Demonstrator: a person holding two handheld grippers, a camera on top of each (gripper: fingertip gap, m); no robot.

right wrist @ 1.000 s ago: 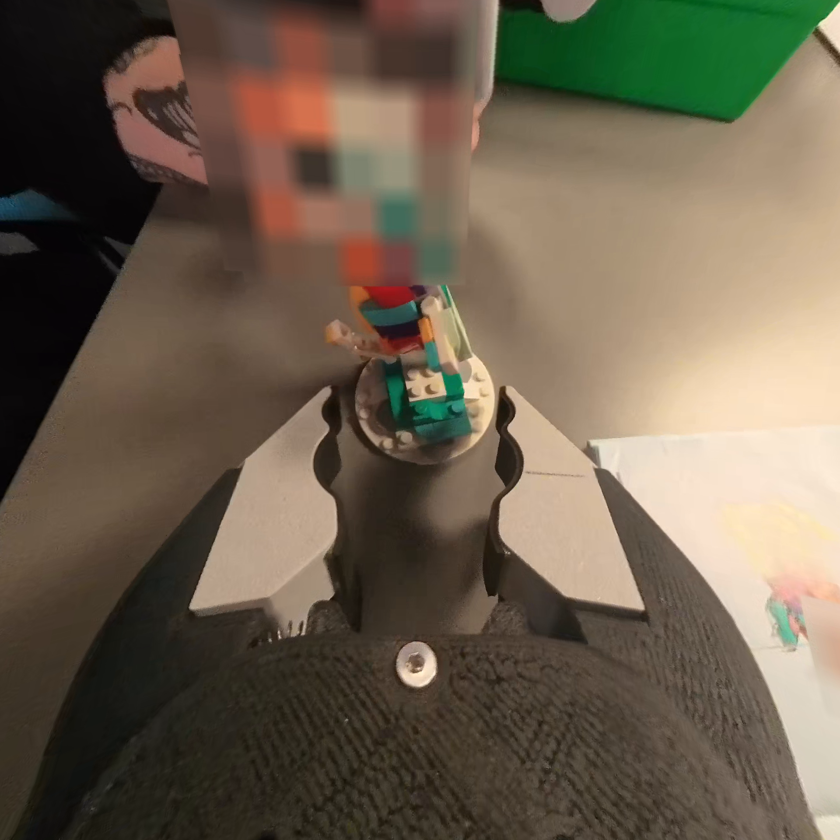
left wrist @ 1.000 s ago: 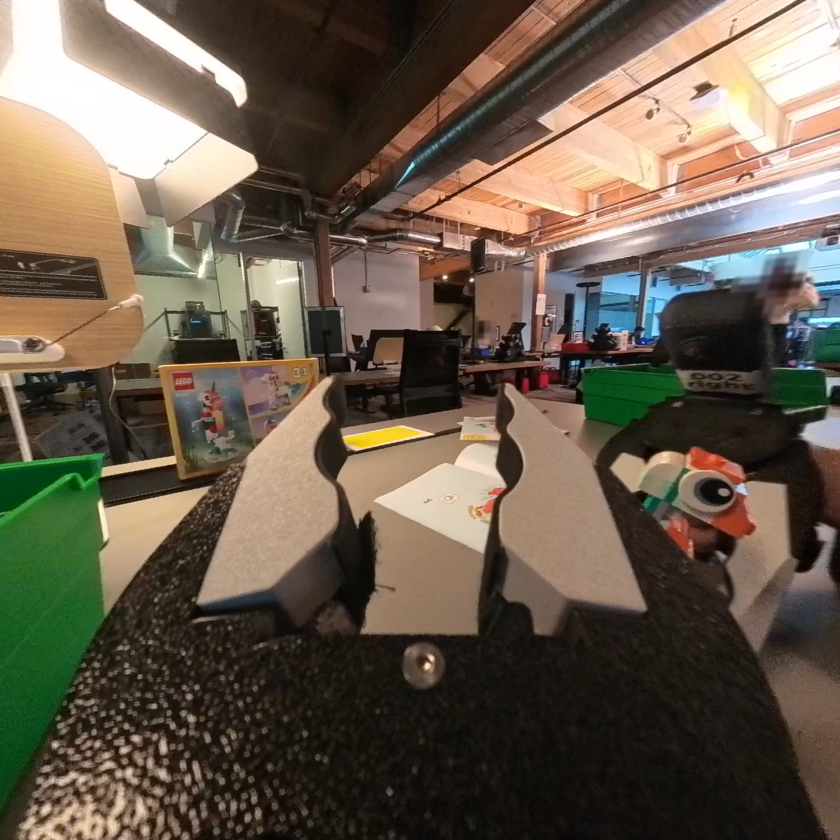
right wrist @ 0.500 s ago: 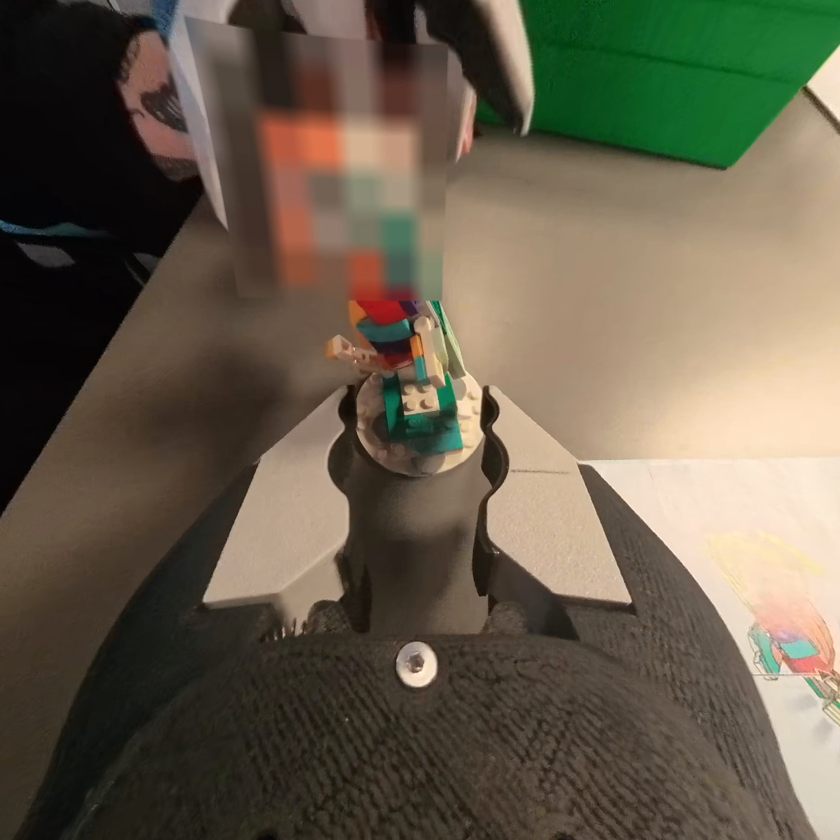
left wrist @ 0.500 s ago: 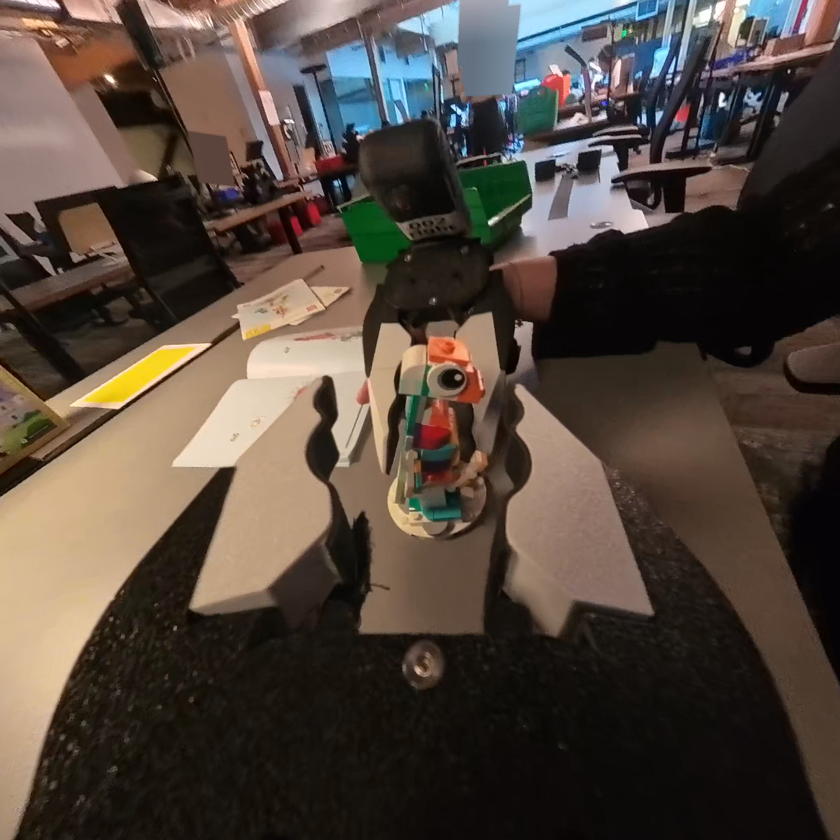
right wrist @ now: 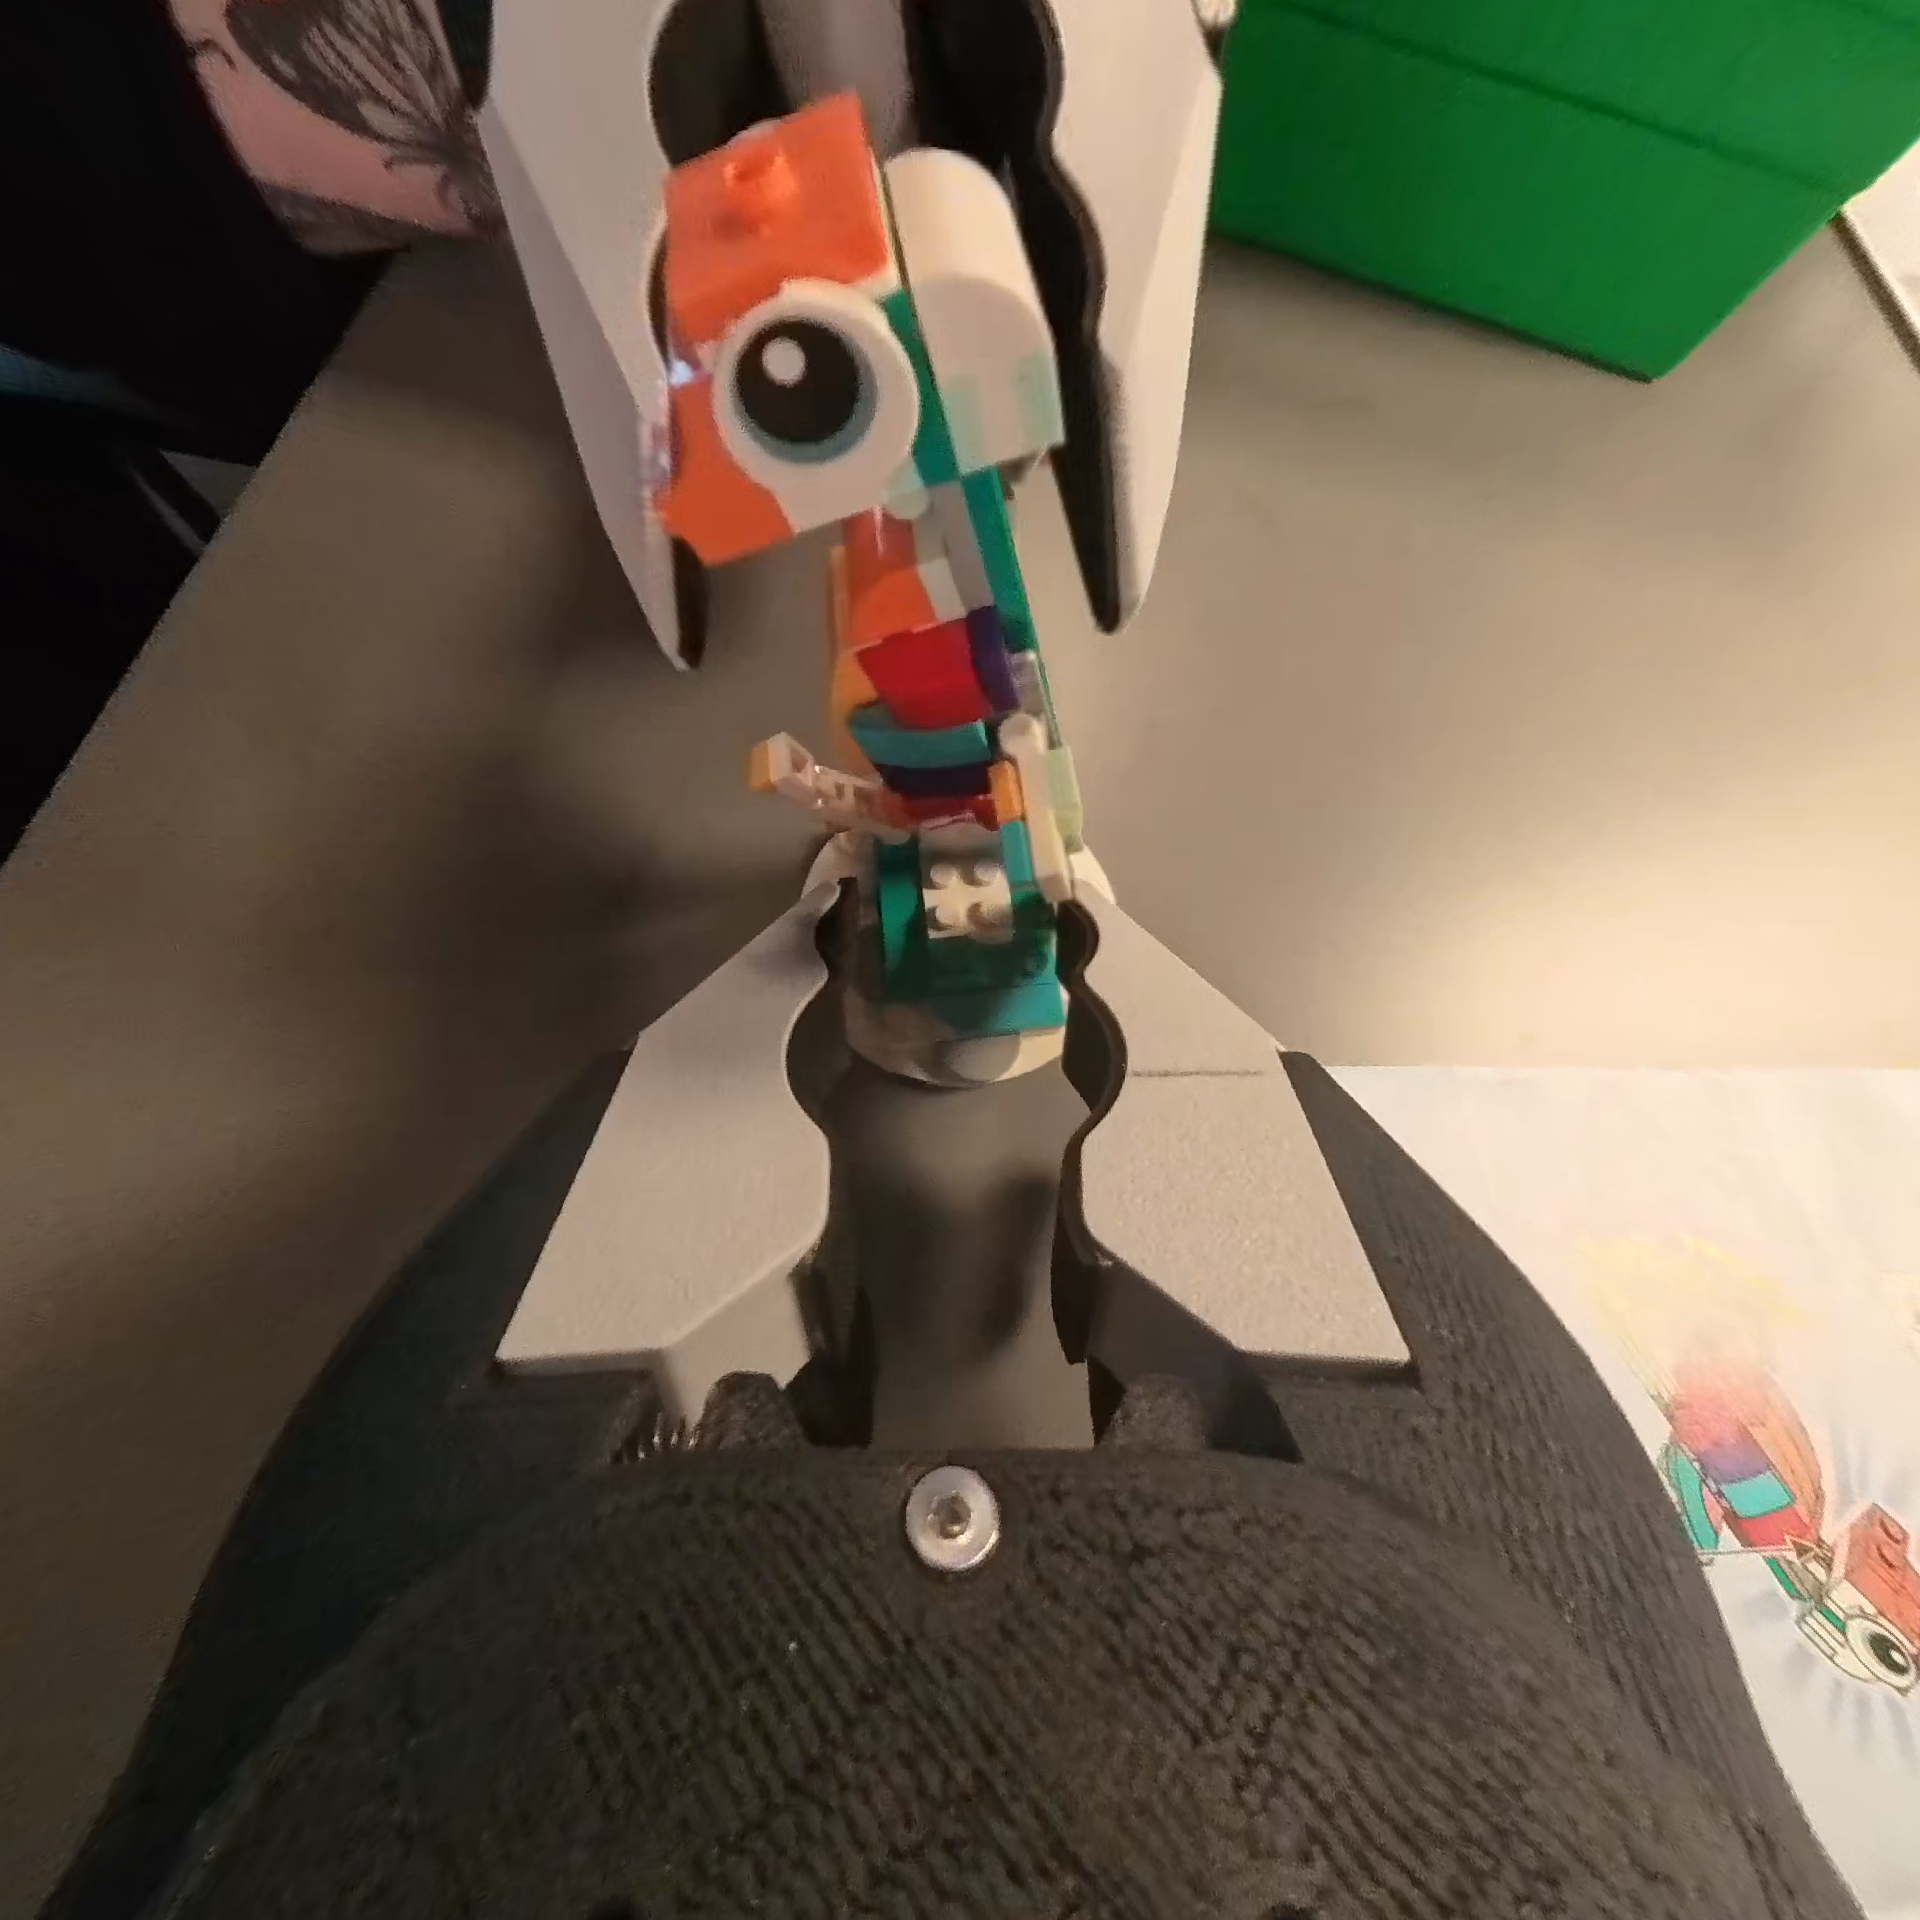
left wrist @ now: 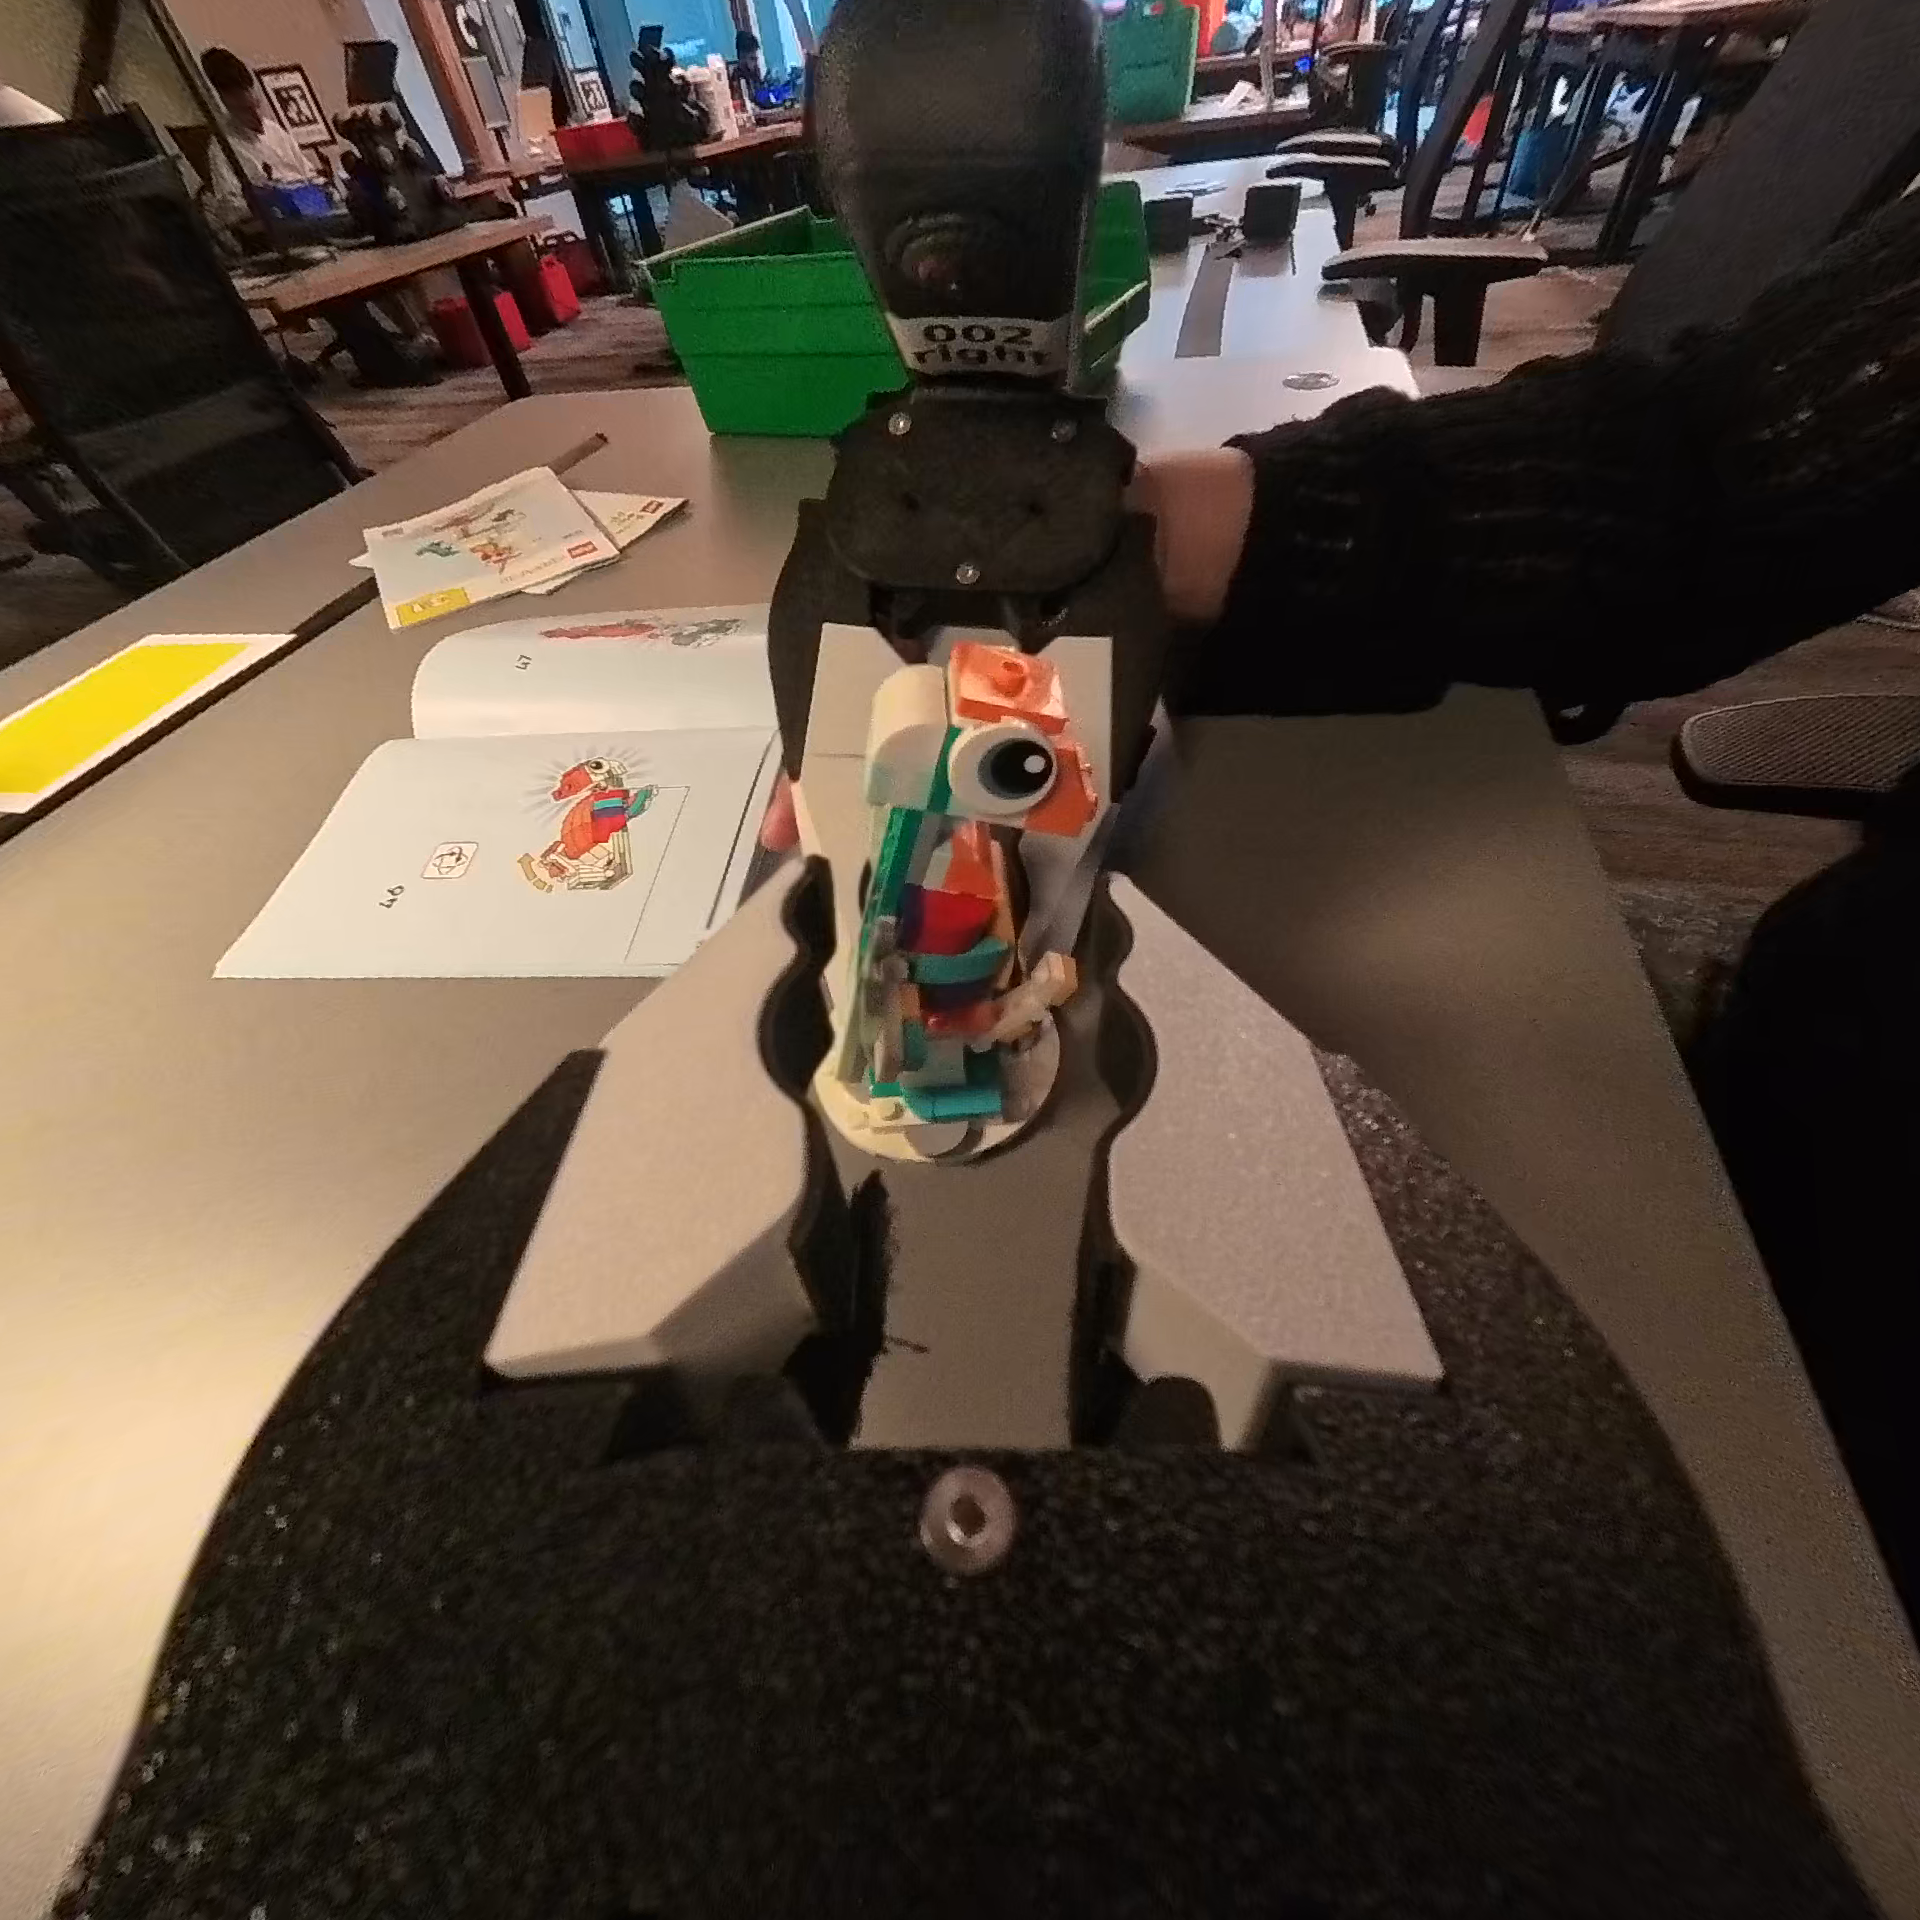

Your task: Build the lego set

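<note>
One tall, narrow lego figure [left wrist: 961, 914] of orange, teal, red, purple and white bricks stands upright on a round white brick base, with a large round eye tile on each side of its orange-and-white head. It sits on the grey tabletop [left wrist: 260, 1091] near the table's edge, directly between the two grippers, which face each other.

Right gripper [right wrist: 951, 914]: its grey notched fingers [right wrist: 707, 1049] flank the round base at the tips and appear to touch it on both sides. The jaws are narrowed to about the base's width, apparently clamped on it, though firm contact cannot be confirmed.

Left gripper [left wrist: 961, 935]: its grey fingers [left wrist: 686, 1132] stand to either side of the figure's lower body and base, with a visible gap on each side in the left wrist view. The jaws are partly open and hold nothing. In the right wrist view its fingertips lie behind the figure's head.

A hand [left wrist: 1195, 530] in a black knitted sleeve [left wrist: 1558, 540] holds the right gripper from the far side.

Beside the figure, an open pale-blue instruction booklet [left wrist: 499, 862] lies flat on the table, showing a drawing of a similar model. Further back lie smaller folded leaflets [left wrist: 499, 551] and a yellow sheet [left wrist: 114, 707] at the table's edge. A green plastic bin [left wrist: 769, 322] stands at the far end of the table. A second green bin [right wrist: 1538, 156] sits on the table behind the left gripper.
</note>
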